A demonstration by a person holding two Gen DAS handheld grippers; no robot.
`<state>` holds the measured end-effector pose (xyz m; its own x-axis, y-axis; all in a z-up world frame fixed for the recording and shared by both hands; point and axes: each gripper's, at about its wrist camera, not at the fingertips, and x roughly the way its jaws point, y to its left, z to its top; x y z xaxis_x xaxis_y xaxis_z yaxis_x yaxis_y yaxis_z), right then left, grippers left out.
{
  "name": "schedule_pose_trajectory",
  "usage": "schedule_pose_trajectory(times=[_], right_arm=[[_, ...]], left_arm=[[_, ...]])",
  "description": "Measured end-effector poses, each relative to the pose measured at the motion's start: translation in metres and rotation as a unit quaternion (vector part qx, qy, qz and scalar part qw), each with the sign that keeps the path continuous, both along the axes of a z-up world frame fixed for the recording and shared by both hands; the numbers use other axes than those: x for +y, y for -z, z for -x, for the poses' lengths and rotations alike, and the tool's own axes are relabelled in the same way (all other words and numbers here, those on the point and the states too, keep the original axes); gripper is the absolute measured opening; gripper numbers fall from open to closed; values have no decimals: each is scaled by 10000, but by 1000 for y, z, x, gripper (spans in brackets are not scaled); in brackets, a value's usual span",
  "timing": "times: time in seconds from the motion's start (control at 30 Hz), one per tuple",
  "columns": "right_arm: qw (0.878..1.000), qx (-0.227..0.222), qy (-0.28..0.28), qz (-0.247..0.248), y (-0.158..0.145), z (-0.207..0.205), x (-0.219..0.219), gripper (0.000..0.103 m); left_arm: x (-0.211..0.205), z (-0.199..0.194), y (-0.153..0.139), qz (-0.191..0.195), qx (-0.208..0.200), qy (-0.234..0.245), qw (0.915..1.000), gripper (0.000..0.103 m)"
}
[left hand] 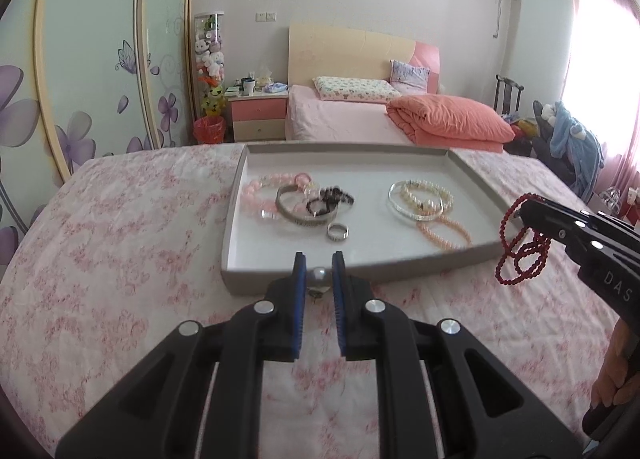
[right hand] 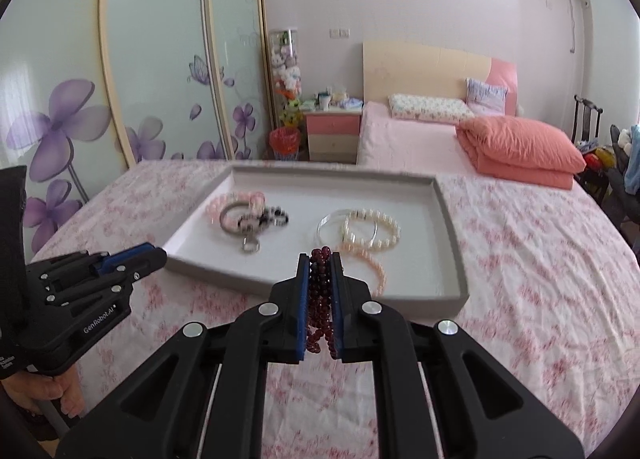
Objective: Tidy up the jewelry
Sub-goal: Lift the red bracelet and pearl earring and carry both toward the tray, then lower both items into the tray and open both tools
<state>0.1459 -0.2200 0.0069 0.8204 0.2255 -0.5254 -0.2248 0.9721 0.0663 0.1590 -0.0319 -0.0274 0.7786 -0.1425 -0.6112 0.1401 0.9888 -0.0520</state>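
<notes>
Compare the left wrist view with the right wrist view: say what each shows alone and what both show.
Only the left wrist view shows the pearl piece pinched between the left gripper fingers, and the red bead strand's loops hanging free below the right gripper. Only the right wrist view shows the red bead strand clamped between the right gripper's fingers. Both show the grey tray on the floral bedspread, holding the bracelets and silver ring.
</notes>
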Motion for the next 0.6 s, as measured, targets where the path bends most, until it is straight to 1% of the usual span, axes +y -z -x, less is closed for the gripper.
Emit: schedule_pose_trajectory(times=[0.1,0.2,0.27,0.37,0.6], right_arm=[[9998,-197,59,-84,-11,-10,-3,11],[9991,-265,104,-309,-18,-29,-7,11],[9986,-223,167,-459,-18,-42,-11,11],[9977,-111,218,-628,-14,-61,-15,11],[9977,199,291,-584,7,-97,-11,11]], left_arm=[[-3,-11,-9,30,-114,2,9999,14],[-5,-31,-16,181,-87,12,9998,14],[-8,-43,-17,212,-68,-14,9998,14],[-15,-59,-16,135,-69,-11,9999,14],[-29,-90,-5,32,67,77,9999,14]])
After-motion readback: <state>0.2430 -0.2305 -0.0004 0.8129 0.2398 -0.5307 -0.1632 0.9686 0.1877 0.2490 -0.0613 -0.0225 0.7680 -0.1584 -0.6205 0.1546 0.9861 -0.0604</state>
